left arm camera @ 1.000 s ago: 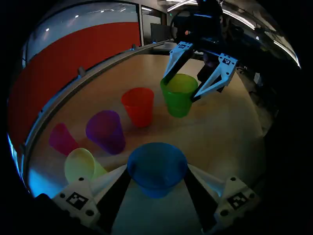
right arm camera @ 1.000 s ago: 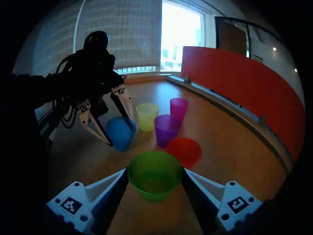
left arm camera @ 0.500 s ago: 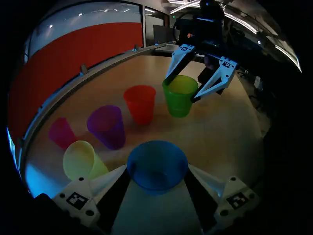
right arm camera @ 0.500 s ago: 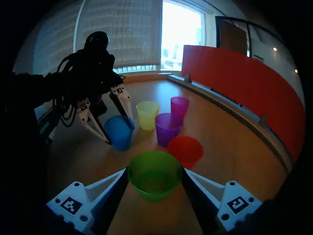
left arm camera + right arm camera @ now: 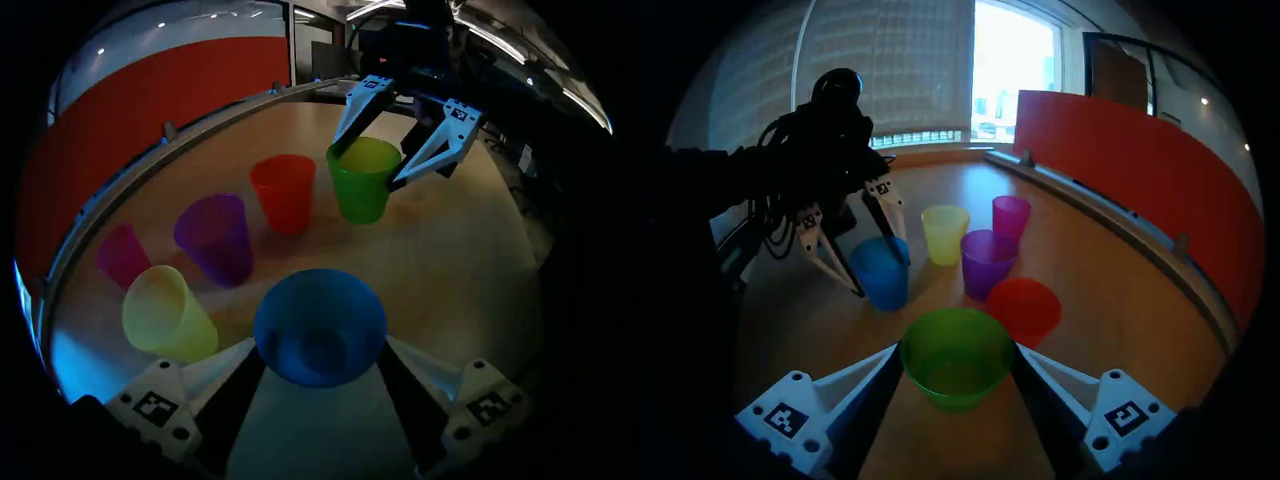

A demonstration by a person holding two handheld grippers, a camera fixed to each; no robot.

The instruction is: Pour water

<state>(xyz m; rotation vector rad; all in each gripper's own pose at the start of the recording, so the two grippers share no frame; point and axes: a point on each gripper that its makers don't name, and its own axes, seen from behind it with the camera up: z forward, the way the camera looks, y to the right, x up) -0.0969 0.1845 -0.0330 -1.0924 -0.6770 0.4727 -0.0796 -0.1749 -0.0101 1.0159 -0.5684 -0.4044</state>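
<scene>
My left gripper is shut on a blue cup, whose mouth tips toward the camera and which is raised a little off the wooden table. My right gripper is shut on a green cup with a little liquid in it. Across the table in the left gripper view, the right gripper holds the green cup. In the right gripper view, the left gripper holds the blue cup, with a dark-sleeved person behind it.
A red cup, a purple cup, a pink cup and a yellow cup stand in a row on the table. A red partition runs along the table's edge. A bright window lies beyond.
The blue cup has risen slightly and tipped, its mouth turned more toward the left camera. The green cup stays held in about the same place.
</scene>
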